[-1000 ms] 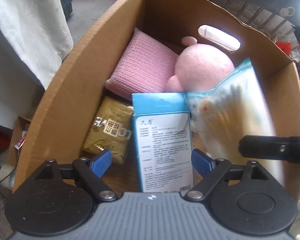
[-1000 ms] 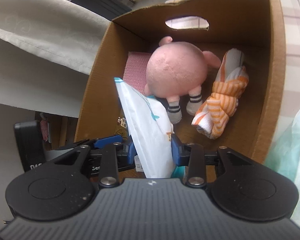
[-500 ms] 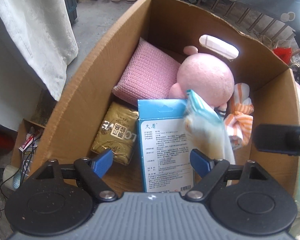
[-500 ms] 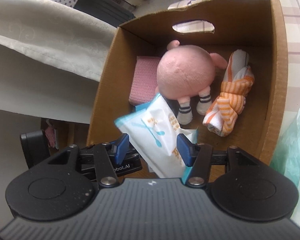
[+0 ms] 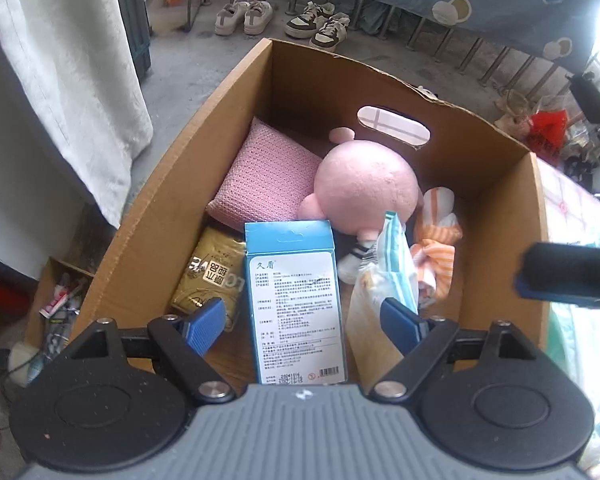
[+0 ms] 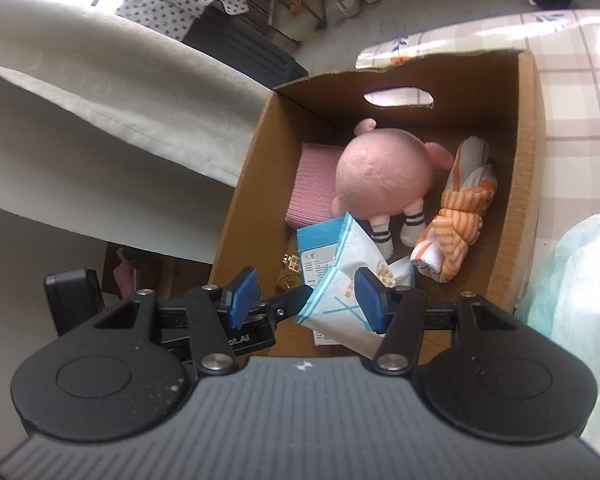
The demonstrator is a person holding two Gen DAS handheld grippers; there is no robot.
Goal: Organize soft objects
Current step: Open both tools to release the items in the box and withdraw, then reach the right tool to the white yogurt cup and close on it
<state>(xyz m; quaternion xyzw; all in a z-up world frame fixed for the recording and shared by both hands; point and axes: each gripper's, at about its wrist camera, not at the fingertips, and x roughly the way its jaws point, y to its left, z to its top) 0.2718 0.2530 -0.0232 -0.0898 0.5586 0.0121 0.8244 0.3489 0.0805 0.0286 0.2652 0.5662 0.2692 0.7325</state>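
Left wrist view looked steeply down into the cardboard box (image 5: 188, 184) from its near edge, right wrist view sat nearby, shallower, both sharing the box's interior.

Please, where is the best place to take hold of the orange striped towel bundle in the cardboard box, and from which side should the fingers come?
Probably at the knotted middle of the orange striped towel bundle, coming from above through the open top of the cardboard box. The bundle lies lengthwise along the box wall, narrower at the knot, so fingers could close across it there. The pink plush toy lies close on the other side.
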